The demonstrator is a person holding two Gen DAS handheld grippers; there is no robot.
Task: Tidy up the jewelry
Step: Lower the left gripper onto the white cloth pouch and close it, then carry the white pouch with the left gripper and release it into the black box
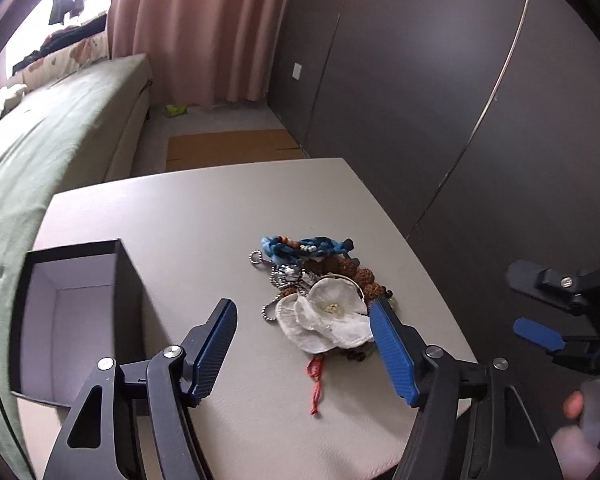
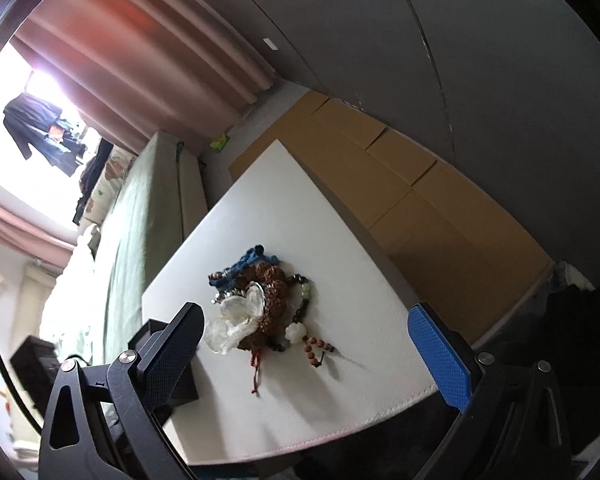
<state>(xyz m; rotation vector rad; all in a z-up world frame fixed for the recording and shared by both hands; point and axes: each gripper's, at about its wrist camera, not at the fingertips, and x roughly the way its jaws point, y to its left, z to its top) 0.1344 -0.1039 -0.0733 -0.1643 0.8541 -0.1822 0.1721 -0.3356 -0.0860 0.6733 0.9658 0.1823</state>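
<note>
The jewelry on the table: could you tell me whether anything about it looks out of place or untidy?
Yes. The jewelry lies in one tangled heap on the table: white flower piece, blue cord, chain and bead strands overlapping. The open box beside it holds no pieces that I can see.

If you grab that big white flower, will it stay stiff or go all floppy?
The white flower looks thin and crinkly, so its petals would probably bend. It likely weighs little. It lies on tangled beads, so some may drag along.

White flower [image 1: 327, 322], blue braided cord [image 1: 306, 245], brown bead strand [image 2: 274, 280], black box [image 1: 70, 320], pink curtain [image 1: 204, 28]
</note>
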